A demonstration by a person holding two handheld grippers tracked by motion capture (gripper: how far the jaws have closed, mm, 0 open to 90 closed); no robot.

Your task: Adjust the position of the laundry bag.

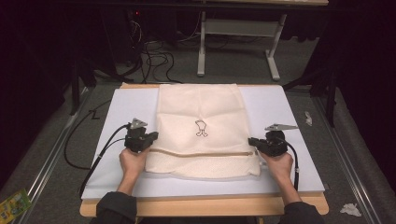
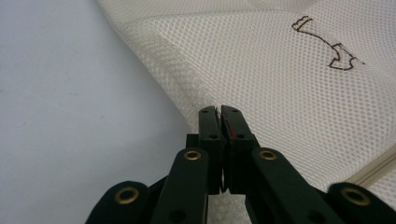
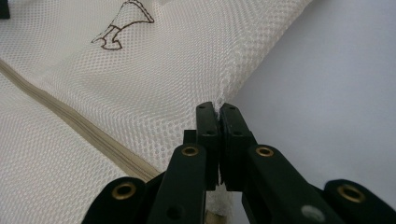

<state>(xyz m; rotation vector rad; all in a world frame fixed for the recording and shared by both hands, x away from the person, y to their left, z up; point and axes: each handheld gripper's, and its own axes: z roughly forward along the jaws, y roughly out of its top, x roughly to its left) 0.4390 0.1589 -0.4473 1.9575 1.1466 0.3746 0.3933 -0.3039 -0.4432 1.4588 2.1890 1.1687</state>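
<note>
A cream mesh bag (image 1: 201, 112) with a small brown embroidered figure (image 1: 201, 128) and a zipper (image 1: 201, 153) lies flat on a white board (image 1: 126, 105). My left gripper (image 1: 153, 136) pinches the bag's left edge just above the zipper line. In the left gripper view the black jaws (image 2: 219, 109) are pressed together on the mesh edge (image 2: 187, 93). My right gripper (image 1: 252, 141) pinches the right edge at the same height. Its jaws (image 3: 218, 106) are closed on the mesh seam (image 3: 226, 81), with the zipper (image 3: 70, 123) running off to the left.
The white board rests on a wooden table (image 1: 205, 205) whose front edge is near the person's sleeves. A white desk frame (image 1: 238, 32) and cables (image 1: 154, 60) stand on the floor beyond. Crumpled scraps (image 1: 350, 209) lie at the right, a green packet (image 1: 14, 203) at the left.
</note>
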